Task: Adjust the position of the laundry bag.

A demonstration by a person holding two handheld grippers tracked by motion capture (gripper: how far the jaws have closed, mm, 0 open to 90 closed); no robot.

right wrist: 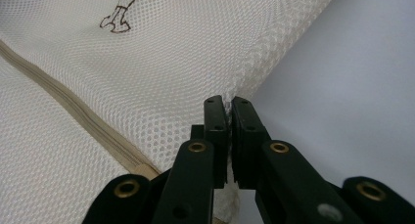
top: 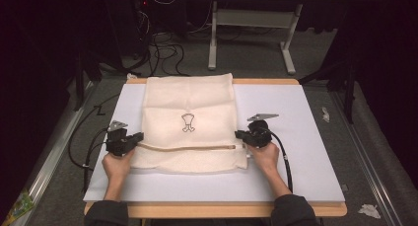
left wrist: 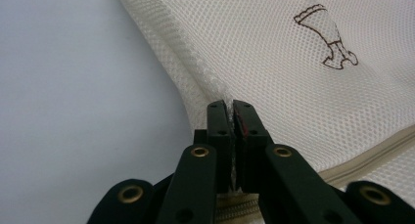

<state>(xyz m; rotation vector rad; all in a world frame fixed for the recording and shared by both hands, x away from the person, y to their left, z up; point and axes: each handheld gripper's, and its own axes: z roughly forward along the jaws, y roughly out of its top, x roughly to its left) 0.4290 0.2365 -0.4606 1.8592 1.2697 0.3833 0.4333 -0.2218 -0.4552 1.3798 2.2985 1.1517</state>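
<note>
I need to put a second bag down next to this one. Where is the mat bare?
The white mat is bare right of the mesh bag, widest past the right gripper. A narrower strip lies left of it, and another along the near edge. Both grippers crowd the zipper line.

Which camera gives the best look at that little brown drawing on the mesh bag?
The left gripper view: the brown drawing is large, sharp and whole on the mesh bag. The high view shows it whole but tiny. The right gripper view catches just its lower part, cut off by the top edge.
</note>
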